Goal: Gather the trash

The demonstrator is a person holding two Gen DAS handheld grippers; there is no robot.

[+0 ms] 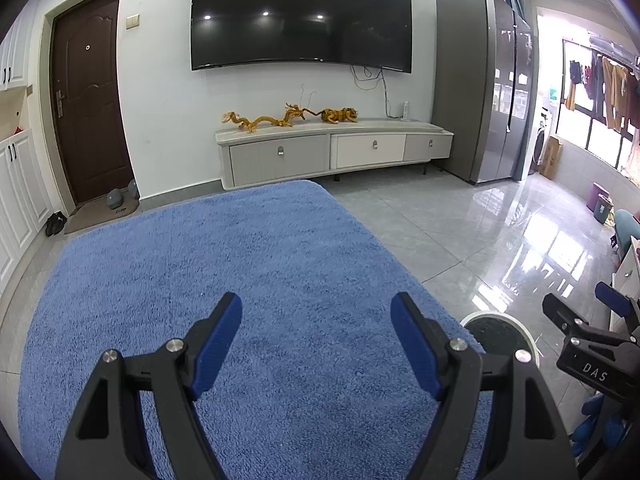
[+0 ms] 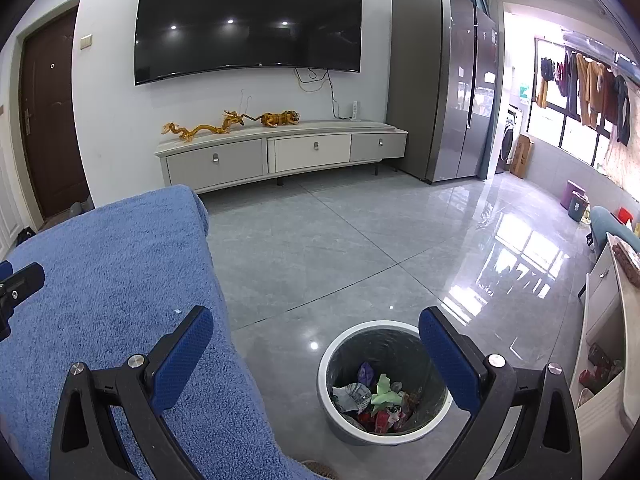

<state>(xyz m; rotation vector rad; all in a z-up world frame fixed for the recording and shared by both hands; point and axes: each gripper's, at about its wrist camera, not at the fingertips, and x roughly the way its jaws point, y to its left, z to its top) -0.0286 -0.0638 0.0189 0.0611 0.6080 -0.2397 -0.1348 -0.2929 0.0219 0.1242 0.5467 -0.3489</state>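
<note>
Both grippers hang empty over the blue towel (image 1: 240, 264) that covers a raised surface, and nothing lies on the part of it that shows except a tiny pale speck (image 2: 176, 311) near the right-hand edge. The left gripper (image 1: 316, 320) has its jaws spread wide with only towel between them; the right gripper (image 2: 316, 334) is likewise released, its blue pads framing the floor and the trash bin (image 2: 332, 344) below. That bin stands on the grey tiles just beside the towel's edge, lined with a dark bag and already holding crumpled wrappers (image 2: 376, 400), among them a green scrap, something purple and some red pieces. Judged from this, the collecting looks near its end or between items: the trash that can be seen is in the bin, and neither gripper carries anything. The next move calls for a look around for leftovers, perhaps that speck, though it is too small to say what it is. If it is litter, the right gripper is nearer and would need to dip to the towel, pinch lightly so as not to snag the pile, then swing out over the bin before letting go.
</note>
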